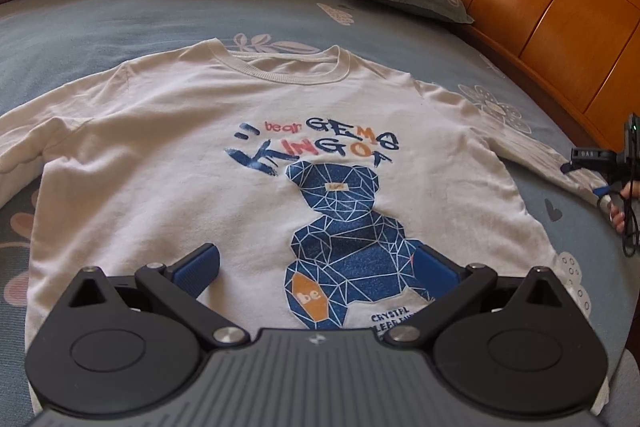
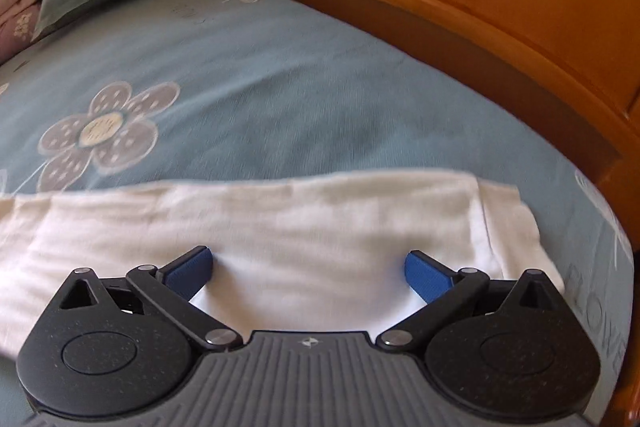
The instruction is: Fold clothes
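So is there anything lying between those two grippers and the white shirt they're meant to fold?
Nothing visible. The left gripper hangs open right over the white shirt, above its bear print, and the right gripper is open over the sleeve. Only bare bedsheet surrounds the shirt.

A white long-sleeved shirt (image 1: 224,163) with a blue bear print lies flat, front up, sleeves outspread.

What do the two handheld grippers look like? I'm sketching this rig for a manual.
Both match: the left gripper and right gripper have a ribbed grey body with a small white logo, two round black housings, black linkage arms on silver pivots, and ribbed blue finger pads. In the left wrist view, black cables hang from the right gripper.
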`<state>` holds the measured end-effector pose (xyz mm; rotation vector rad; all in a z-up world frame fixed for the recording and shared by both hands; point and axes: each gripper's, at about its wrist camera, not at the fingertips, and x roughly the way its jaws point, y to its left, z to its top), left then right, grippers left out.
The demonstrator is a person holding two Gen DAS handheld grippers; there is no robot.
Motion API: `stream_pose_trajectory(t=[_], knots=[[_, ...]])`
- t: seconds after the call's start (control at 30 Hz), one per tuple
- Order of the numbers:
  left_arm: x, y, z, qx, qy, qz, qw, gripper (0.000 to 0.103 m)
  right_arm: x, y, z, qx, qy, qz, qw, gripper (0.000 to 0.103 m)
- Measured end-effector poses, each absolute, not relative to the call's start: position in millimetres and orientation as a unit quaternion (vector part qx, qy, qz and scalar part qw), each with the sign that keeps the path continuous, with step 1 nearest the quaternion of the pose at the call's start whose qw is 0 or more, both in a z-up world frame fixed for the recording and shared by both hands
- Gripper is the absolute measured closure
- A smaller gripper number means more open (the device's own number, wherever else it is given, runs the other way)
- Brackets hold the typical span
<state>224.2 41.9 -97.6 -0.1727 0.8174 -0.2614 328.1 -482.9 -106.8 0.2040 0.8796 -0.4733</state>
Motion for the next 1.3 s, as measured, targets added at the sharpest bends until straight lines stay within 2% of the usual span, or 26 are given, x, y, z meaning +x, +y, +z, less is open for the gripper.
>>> stream_pose_trajectory(t=[0.2,0.4,0.57,0.83,1.0,1.13,1.3], knots=[[223.3,41.6,-97.3,-0.08,0.394,-0.127,0.907,0.001,354.7,-502.8,-108.7,0.089,0.411,-0.215,0.881,0.0],[221.0,44.7,-91.8,-0.089,0.387,-0.128,0.909,0.001,319.2,-484.8,-84.9,0.127,0.414,-0.211,0.876,0.0],[219.5,44.0,-89.1,-0.09,0.383,-0.131,0.91,0.001,301.0,-476.3,-98.1,0.106,0.446,-0.215,0.862,0.0],[220.8,43.2,-92.3,-0.086,0.389,-0.128,0.908,0.001,306.7,-516.3,-103.4,0.104,0.416,-0.222,0.876,0.0],[219.1,44.0,-88.9,-0.091,0.382,-0.13,0.91,0.001,287.3,-486.2,-86.1,0.079,0.411,-0.194,0.887,0.0],[218.1,43.8,-87.7,-0.091,0.381,-0.131,0.911,0.001,270.5,-466.0,-99.0,0.039,0.429,-0.184,0.883,0.0],[216.8,44.4,-85.5,-0.093,0.379,-0.132,0.911,0.001,250.8,-483.2,-98.7,0.096,0.429,-0.22,0.871,0.0]])
